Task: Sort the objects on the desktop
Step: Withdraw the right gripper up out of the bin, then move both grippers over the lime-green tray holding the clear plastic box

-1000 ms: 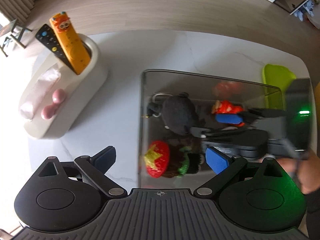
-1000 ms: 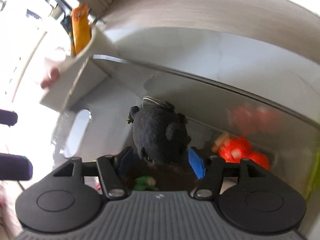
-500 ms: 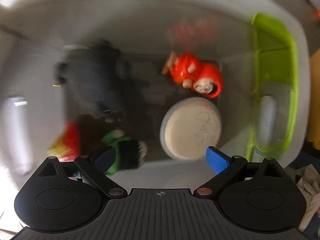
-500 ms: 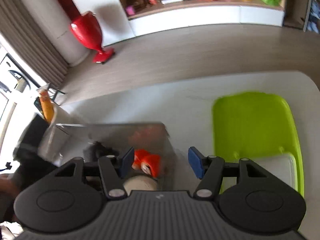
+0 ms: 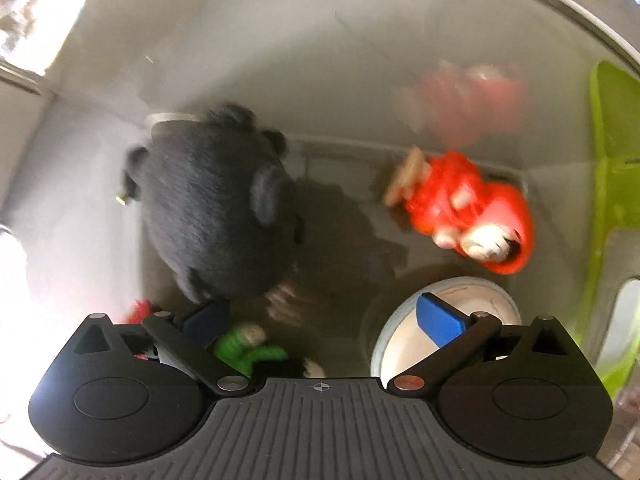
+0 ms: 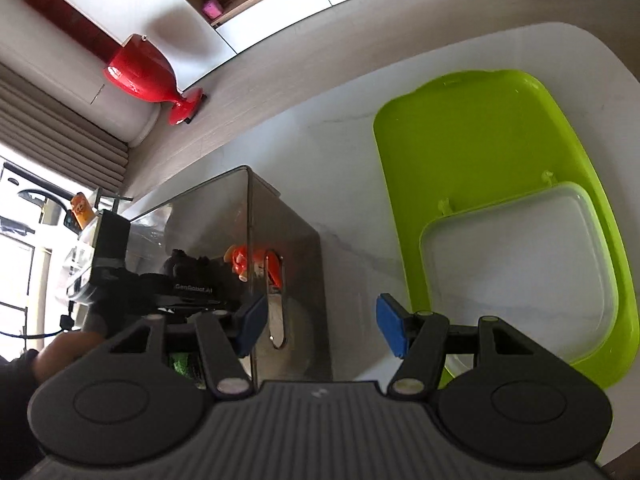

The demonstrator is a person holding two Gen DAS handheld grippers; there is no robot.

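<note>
My left gripper hangs open inside the clear smoky storage box, pointing almost straight down. Below it lie a black plush toy, a red-hooded doll, a green and black knitted toy by the left pad, and a round white tin under the right pad. Nothing sits between its pads. My right gripper is open and empty over the white table, between the box and the lime green lid. The left gripper body shows through the box wall.
A clear shallow tray rests on the green lid at the right. A red vase stands on the wooden floor beyond the table. A person's hand shows at the lower left. The box's slotted handle faces me.
The left gripper dropped from above the box down into it, close over the toys. The right gripper pulled out of the box and swung right over the table toward the green lid.
</note>
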